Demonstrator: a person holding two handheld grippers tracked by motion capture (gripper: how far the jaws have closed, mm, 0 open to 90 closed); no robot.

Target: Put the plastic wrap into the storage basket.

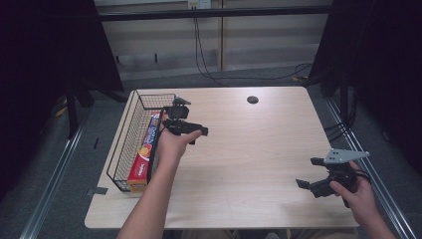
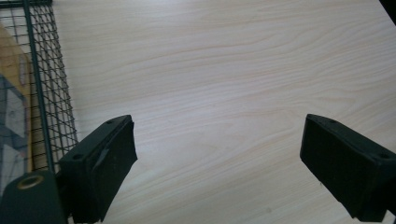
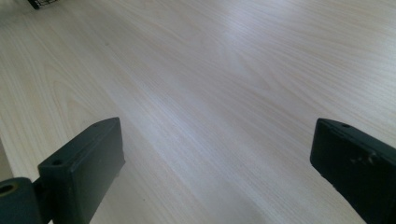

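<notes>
Both pairs of jaws stand wide apart with nothing between them. Your left gripper [image 1: 185,128] hovers just beside the right wall of the wire basket [image 1: 121,144], over bare wood, and its own view shows the black mesh [image 2: 51,93] at the left edge with the box behind it. That long foil-wrap box [image 1: 145,152] lies flat inside the basket, running lengthwise along it, its near end at the front corner.

If the box is to come out, you should swing the left gripper over the wall and come down from above, jaws set across the box's narrow width, not its length. Grip near the middle so it lifts level and neither end catches the mesh. Keep the jaw tips clear of the wire rim as you descend; a snag there would likely drag the whole basket.

Your right gripper [image 1: 318,185] sits well apart, near the table's [image 1: 259,149] front right corner. Leave it there, or bring it to steady the basket rim.
</notes>
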